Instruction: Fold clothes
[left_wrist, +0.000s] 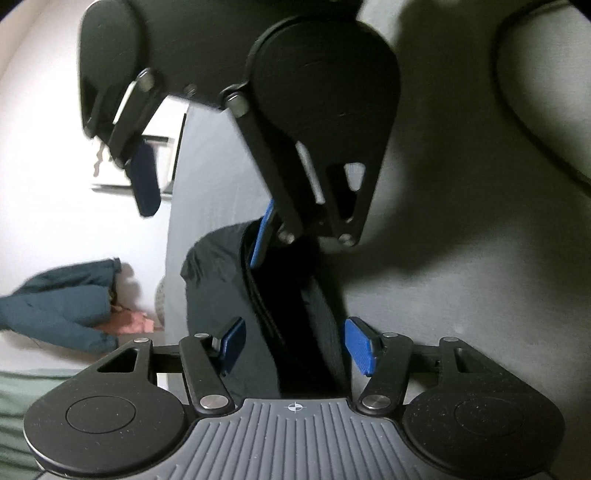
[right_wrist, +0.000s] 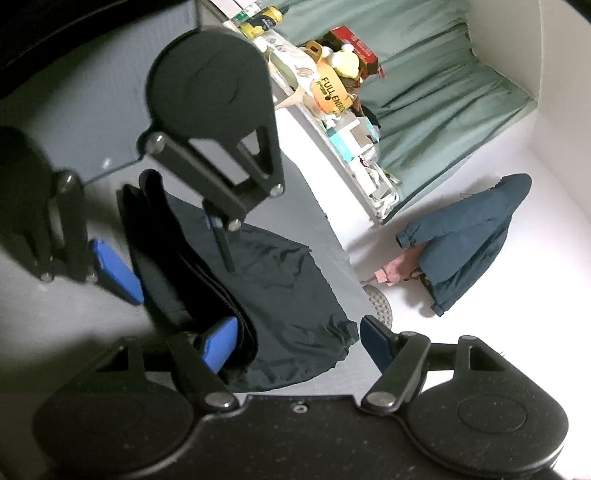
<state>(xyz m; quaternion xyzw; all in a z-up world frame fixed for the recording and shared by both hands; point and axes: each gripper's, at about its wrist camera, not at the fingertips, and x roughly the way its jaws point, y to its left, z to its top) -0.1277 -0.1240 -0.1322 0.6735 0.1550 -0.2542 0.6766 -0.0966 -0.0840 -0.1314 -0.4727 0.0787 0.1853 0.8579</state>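
The dark garment (right_wrist: 280, 295) lay on the grey table (right_wrist: 92, 110), near the table edge that faced the white floor, with its thick black waistband (right_wrist: 207, 280) bunched up along the side away from that edge. In the left wrist view the same garment (left_wrist: 221, 295) rose as a folded hump in front of the camera.

The left gripper (left_wrist: 295, 345) stood with its blue pads (left_wrist: 360, 345) spread apart on either side of the waistband, one pad just beside the fabric on each flank, neither clearly pressing it. The right gripper (right_wrist: 295, 345) was likewise wide open: its left pad (right_wrist: 219, 343) rested against the waistband end, while its other pad hung over the table edge, apart from the cloth.

Each camera also caught the other gripper reaching in over the garment from the far side, its fingers splayed as well.

Beyond the table edge, a teal jacket (right_wrist: 469, 240) lay crumpled on the floor with something pink (right_wrist: 395, 271) beside it. A green curtain (right_wrist: 436, 110) hung behind a cluttered shelf (right_wrist: 351, 122).
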